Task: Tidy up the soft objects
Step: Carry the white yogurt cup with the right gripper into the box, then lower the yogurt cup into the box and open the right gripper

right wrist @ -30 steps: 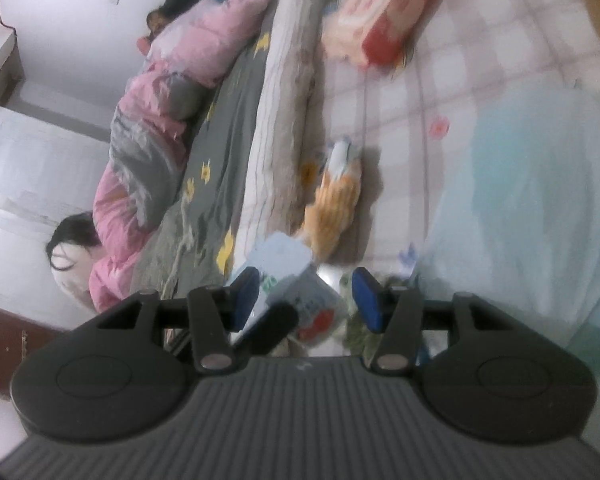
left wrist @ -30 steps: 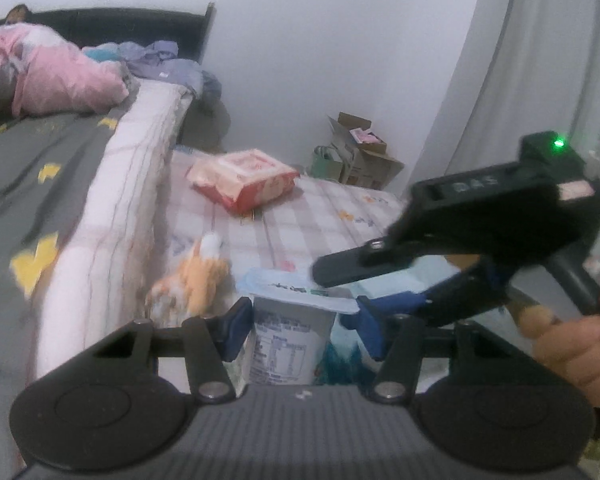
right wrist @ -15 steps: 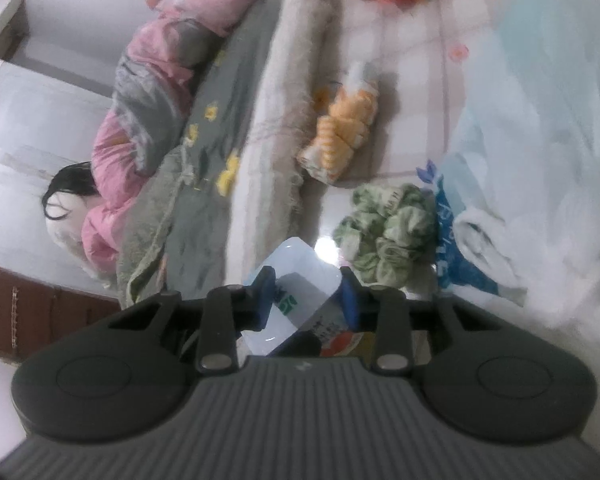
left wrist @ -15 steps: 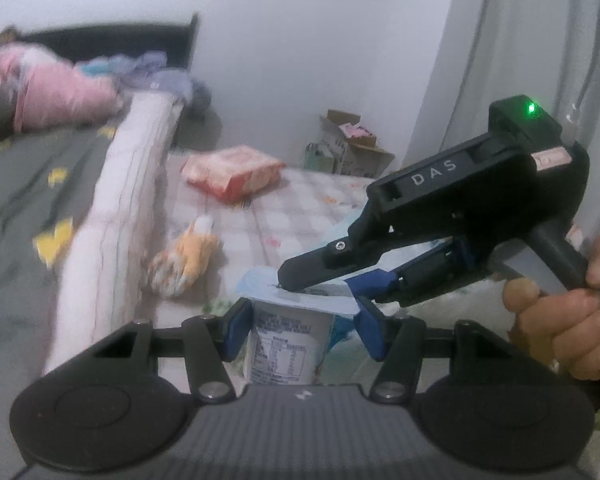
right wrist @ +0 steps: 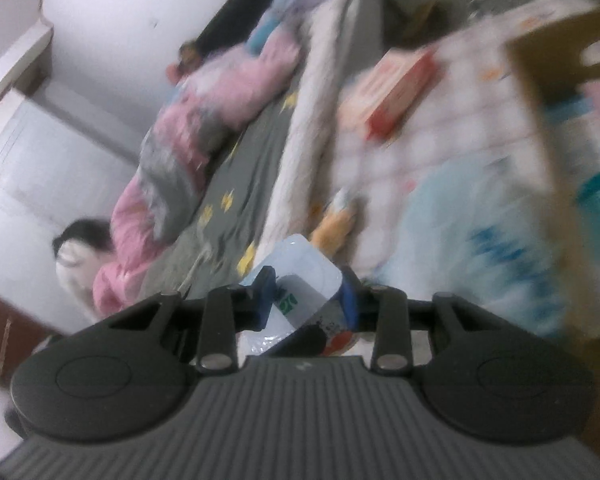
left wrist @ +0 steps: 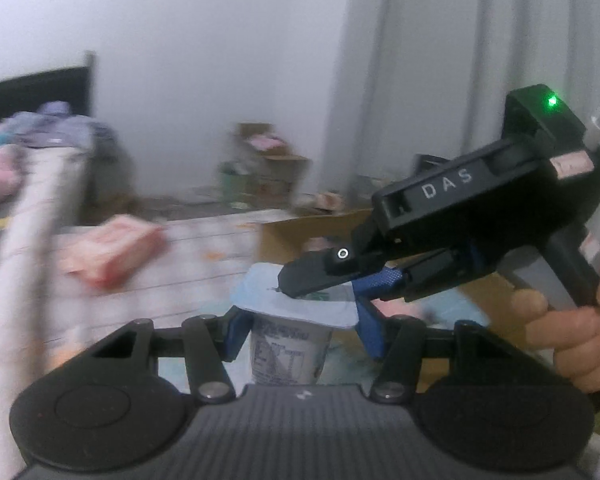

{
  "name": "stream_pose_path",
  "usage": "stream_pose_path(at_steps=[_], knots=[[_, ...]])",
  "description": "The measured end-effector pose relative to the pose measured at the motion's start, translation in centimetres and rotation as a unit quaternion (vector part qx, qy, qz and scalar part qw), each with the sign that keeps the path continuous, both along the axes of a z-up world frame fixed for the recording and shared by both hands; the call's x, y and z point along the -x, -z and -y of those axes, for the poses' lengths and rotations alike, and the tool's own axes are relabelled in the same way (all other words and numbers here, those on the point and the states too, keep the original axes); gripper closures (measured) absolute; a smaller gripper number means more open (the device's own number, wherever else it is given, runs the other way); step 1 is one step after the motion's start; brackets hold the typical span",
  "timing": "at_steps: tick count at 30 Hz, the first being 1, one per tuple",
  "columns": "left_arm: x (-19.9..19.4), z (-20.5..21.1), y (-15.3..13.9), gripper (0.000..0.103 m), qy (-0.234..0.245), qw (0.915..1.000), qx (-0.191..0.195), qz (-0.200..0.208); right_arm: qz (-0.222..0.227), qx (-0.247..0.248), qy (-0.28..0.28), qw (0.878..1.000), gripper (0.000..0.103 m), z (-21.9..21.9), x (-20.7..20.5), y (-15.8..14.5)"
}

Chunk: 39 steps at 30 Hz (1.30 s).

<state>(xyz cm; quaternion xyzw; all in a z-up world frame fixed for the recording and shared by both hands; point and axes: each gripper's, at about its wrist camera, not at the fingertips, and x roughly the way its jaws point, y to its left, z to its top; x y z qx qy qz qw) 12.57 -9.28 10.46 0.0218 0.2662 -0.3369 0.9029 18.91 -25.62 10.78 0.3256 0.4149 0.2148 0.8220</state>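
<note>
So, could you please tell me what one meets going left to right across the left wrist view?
Rolled bedding edge → red pack → yogurt cup in the left claw → right claw on its lid → hand.

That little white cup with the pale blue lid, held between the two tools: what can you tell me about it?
The cup is a small white plastic tub, like a yogurt pot, with printed text on its side and a pale blue foil lid that overhangs the rim. It stands upright, lifted off the floor. The left gripper clamps its body with blue pads on both sides. The right gripper pinches the lid from above. The lid looks sealed.
</note>
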Motion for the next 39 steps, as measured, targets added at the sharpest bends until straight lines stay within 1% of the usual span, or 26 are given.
stream_pose_path(at_steps=[3, 5, 6, 7, 10, 12, 15, 16, 19, 20, 22, 23, 24, 25, 27, 28, 31, 33, 37, 39], knots=[[-1.3, 4.7, 0.0, 0.046, 0.052, 0.9982, 0.006, -0.029, -0.002, 0.015, 0.047, 0.999, 0.069, 4.9, 1.4, -0.6], [-1.9, 7.8, 0.6, 0.046, 0.082, 0.995, 0.005, -0.056, -0.011, 0.019, 0.078, 0.997, 0.069, 8.3, 2.5, -0.2], [-2.1, 9.1, 0.9, 0.046, 0.094, 0.9932, 0.003, -0.07, -0.011, 0.019, 0.078, 0.997, 0.069, 8.3, 2.5, -0.2], [-2.3, 10.5, 1.4, 0.046, 0.106, 0.991, -0.002, -0.081, -0.026, 0.016, 0.105, 0.994, 0.068, 11.5, 3.8, 0.9], [-2.6, 13.9, 3.5, 0.046, 0.136, 0.9838, -0.023, -0.115, -0.051, 0.007, 0.129, 0.99, 0.068, 15.0, 5.2, 3.3], [-2.7, 15.5, 5.1, 0.046, 0.145, 0.9782, -0.045, -0.142, -0.079, -0.009, 0.135, 0.988, 0.068, 16.9, 5.6, 5.6], [-3.0, 16.9, 7.2, 0.047, 0.154, 0.9703, -0.081, -0.168, -0.121, -0.038, 0.131, 0.983, 0.068, 18.0, 5.7, 9.0], [-3.4, 16.8, 7.9, 0.047, 0.158, 0.9676, -0.094, -0.173, -0.134, -0.048, 0.126, 0.982, 0.068, 18.4, 5.6, 10.1], [-3.4, 17.3, 9.2, 0.047, 0.166, 0.9597, -0.13, -0.186, -0.16, -0.059, 0.107, 0.98, 0.068, 18.6, 5.3, 12.6], [-3.1, 17.4, 9.3, 0.044, 0.17, 0.9598, -0.137, -0.176, -0.166, -0.059, 0.099, 0.979, 0.068, 18.5, 5.0, 13.2], [-2.7, 17.7, 9.2, 0.042, 0.181, 0.9568, -0.156, -0.166, -0.18, -0.061, 0.093, 0.977, 0.065, 18.4, 4.6, 14.3], [-2.5, 17.8, 9.1, 0.041, 0.183, 0.9557, -0.165, -0.161, -0.18, -0.061, 0.093, 0.977, 0.063, 18.4, 4.6, 14.3], [-2.2, 17.9, 9.0, 0.04, 0.186, 0.955, -0.168, -0.158, -0.197, -0.057, 0.092, 0.975, 0.061, 18.7, 4.4, 15.4], [-2.1, 17.9, 8.8, 0.037, 0.188, 0.9541, -0.17, -0.159, -0.203, -0.054, 0.091, 0.973, 0.062, 18.8, 4.3, 15.8], [-1.8, 17.8, 8.6, 0.036, 0.195, 0.9524, -0.172, -0.159, -0.211, -0.06, 0.086, 0.972, 0.062, 19.0, 4.2, 16.5], [-1.7, 17.9, 8.3, 0.036, 0.196, 0.9527, -0.174, -0.153, -0.213, -0.057, 0.085, 0.972, 0.062, 19.0, 4.2, 16.5], [-0.9, 17.2, 7.2, 0.034, 0.194, 0.9565, -0.18, -0.122, -0.207, -0.033, 0.083, 0.974, 0.062, 18.7, 4.1, 16.0], [-0.5, 16.3, 6.4, 0.033, 0.189, 0.9603, -0.177, -0.104, -0.203, -0.019, 0.087, 0.975, 0.062, 18.5, 3.8, 15.7], [0.8, 13.4, 4.6, 0.026, 0.166, 0.9711, -0.156, -0.071, -0.194, 0.007, 0.091, 0.977, 0.063, 18.6, 3.1, 15.7], [1.3, 11.4, 4.0, 0.024, 0.144, 0.9773, -0.143, -0.06, -0.188, 0.016, 0.084, 0.978, 0.067, 18.2, 2.8, 16.0]])
